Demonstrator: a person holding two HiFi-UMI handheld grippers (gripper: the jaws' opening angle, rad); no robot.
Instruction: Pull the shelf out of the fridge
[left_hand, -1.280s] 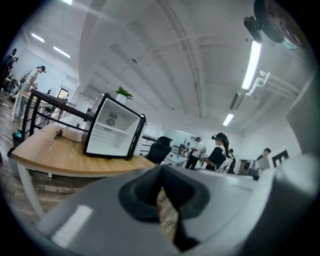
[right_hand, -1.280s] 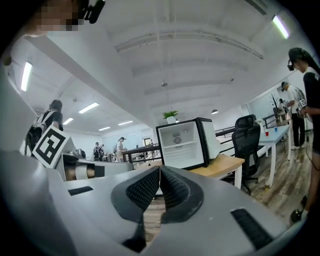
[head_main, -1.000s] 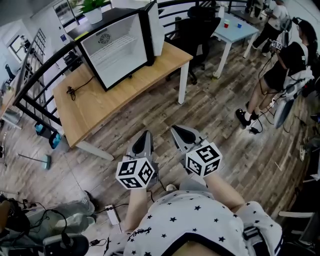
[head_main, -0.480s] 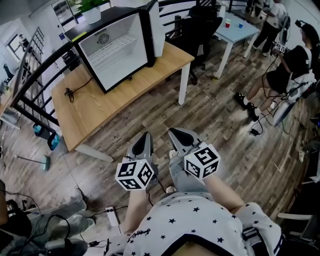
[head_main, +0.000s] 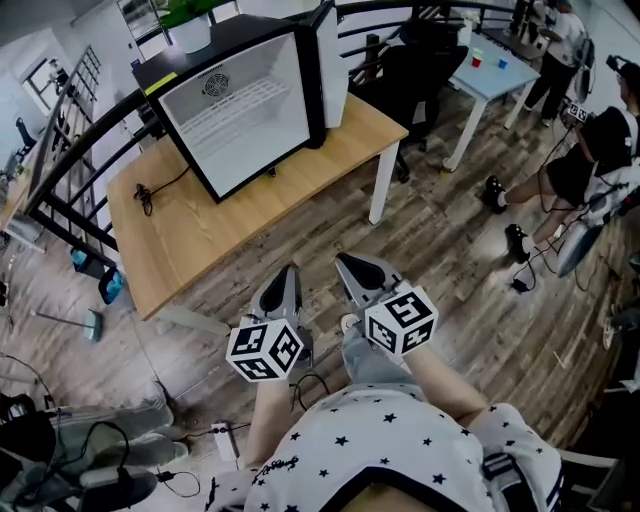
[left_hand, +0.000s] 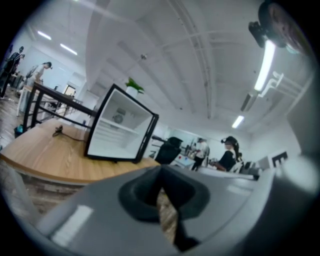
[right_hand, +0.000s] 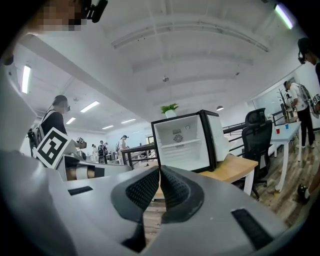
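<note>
Facing the fridge (head_main: 250, 100) from well back, the person holds both tools level over the wooden floor (head_main: 450, 260), and neither has reached the tabletop (head_main: 200, 235) that carries it.

The left tool (head_main: 289, 272) has its jaws brought together at the tips with nothing between them. Only floor shows through the slot lower down in the left gripper view. The right tool (head_main: 346, 262) is likewise closed, its ribbed pads meeting and gripping nothing.

In the head view the fridge lies at about 11 o'clock from both tools, so the left tool looks slightly the nearer, though both are well apart from it. Its door (head_main: 332, 60) stands swung open at the 2 o'clock side of the cabinet, and the open mouth faces roughly 5 o'clock, towards the person.

The shelf (head_main: 238, 102), a white wire rack, sits in place in the upper part of the cavity. Its long axis runs across the opening from about 8 o'clock to 2 o'clock, and its front edge is turned towards the tools.

By my reading, the pull has not begun. The tools must first close the gap along the 11 o'clock line and open, and the shelf would then slide out towards 5 o'clock, square to its long axis.
</note>
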